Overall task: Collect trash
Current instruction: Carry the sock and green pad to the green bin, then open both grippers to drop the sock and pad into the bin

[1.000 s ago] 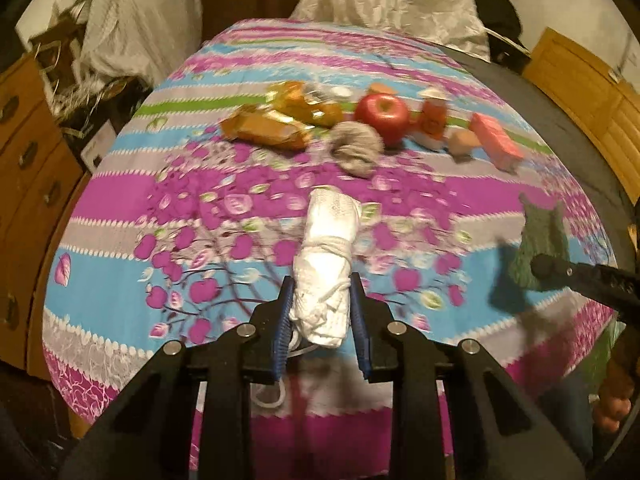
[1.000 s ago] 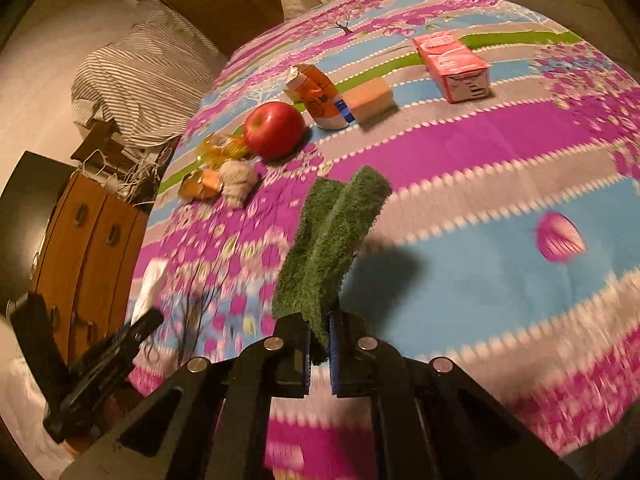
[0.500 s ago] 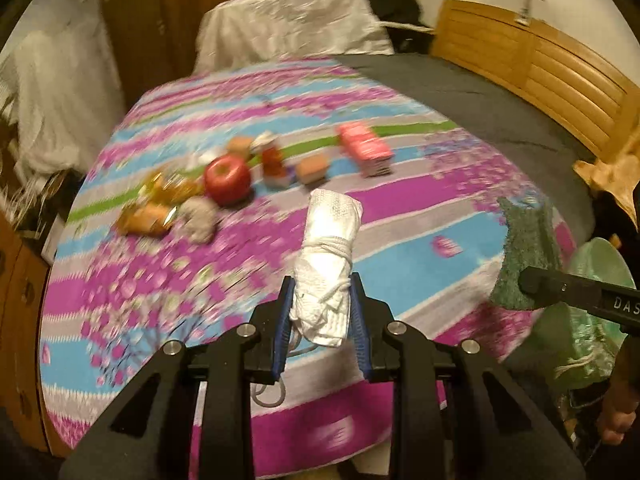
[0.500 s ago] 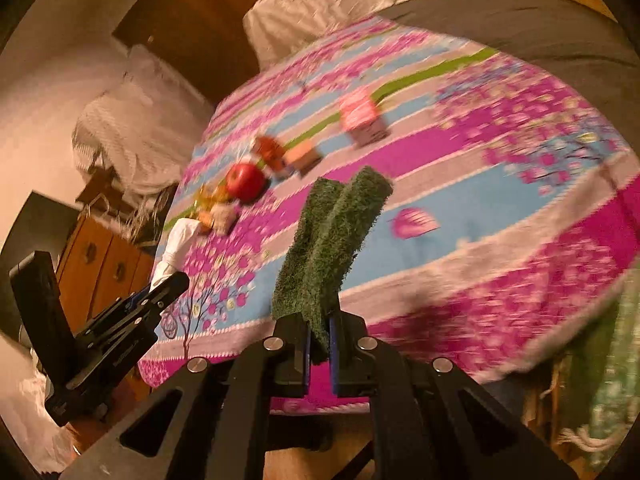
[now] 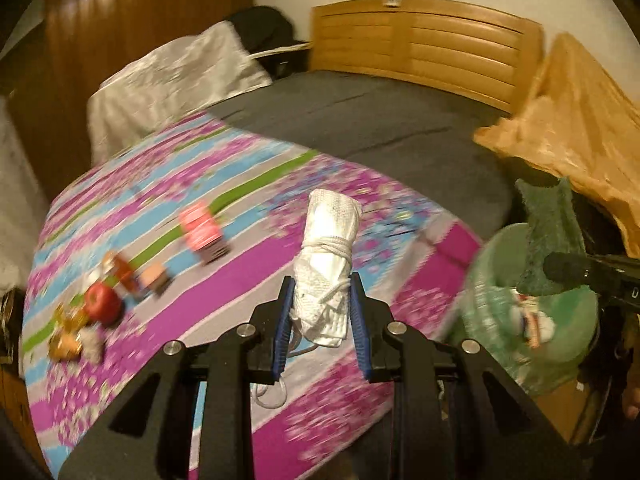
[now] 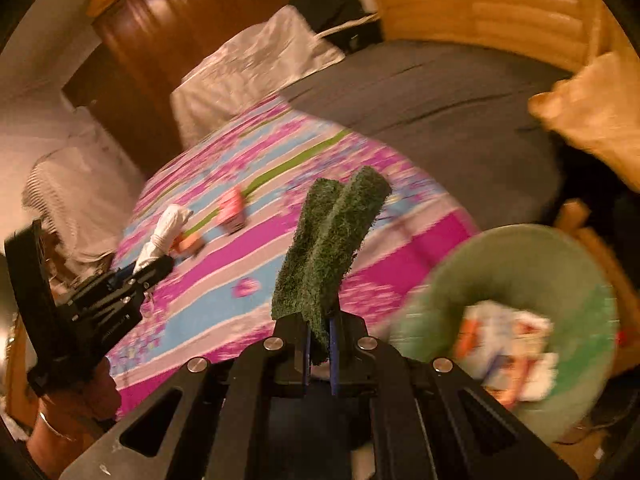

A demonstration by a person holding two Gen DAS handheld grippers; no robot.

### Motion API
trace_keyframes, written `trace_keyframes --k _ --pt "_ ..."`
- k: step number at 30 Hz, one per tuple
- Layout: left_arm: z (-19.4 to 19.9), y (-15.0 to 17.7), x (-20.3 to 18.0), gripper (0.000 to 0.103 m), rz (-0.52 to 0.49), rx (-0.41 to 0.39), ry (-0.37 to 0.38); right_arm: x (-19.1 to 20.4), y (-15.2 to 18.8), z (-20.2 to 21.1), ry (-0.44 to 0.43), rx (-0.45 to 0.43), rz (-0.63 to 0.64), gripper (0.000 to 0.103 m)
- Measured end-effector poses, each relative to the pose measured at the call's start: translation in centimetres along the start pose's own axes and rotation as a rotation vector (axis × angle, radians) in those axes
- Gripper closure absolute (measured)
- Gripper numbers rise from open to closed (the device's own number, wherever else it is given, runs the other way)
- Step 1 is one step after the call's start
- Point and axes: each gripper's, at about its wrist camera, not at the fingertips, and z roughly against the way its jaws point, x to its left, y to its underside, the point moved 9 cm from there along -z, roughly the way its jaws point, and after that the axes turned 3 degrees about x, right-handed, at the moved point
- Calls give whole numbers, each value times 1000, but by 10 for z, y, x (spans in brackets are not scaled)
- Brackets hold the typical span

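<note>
Gripping a rolled white cloth bundle (image 5: 326, 268) tied round with white cord, left tool (image 5: 322, 320) clamped on its lower half, blue pads pressed to both sides, bundle standing up and forward from the jaws. Loop of cord (image 5: 272, 394) hanging loose below the pads. Pinching a folded dark green scrubbing pad (image 6: 330, 248) in the right tool (image 6: 319, 350), jaws clenched tight on its lower edge, pad sticking up and leaning slightly right. Both tools held above the foot edge of a bed (image 5: 380, 128), over a floral bedspread (image 5: 224, 280) striped in magenta, blue and green. Left behind on the bedspread, well apart from both tools: a pink carton (image 5: 200, 228), a red apple (image 5: 102, 304), a small orange-brown block (image 5: 154, 276), crinkled golden wrappers (image 5: 66, 340), all blurred. Just beside the bed's corner, to the right and lower: a bin lined with a green bag (image 6: 532, 264), open mouth up, printed packaging (image 6: 508, 352) already inside. From the left wrist view, right tool's pad hanging above that bag's near rim. Wooden headboard (image 5: 424, 44) at the far end, an orange-tan cloth (image 5: 572, 120) draped at right.
</note>
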Motion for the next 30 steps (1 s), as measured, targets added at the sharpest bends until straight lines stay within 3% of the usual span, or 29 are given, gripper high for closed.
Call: trace_keyframes --k 7,14,22,30 --pt "-14 -31 -85 78 -136 -17 96 -82 -7 57 183 -48 4 95" --pt "-21 -49 -162 78 -270 -29 158 -135 -13 93 326 -42 43 95" --pt "-34 -53 -222 78 -374 -25 199 -160 -12 102 389 -9 70 95" --pt "-48 -41 -235 78 -407 13 201 -163 -3 85 404 45 76 96"
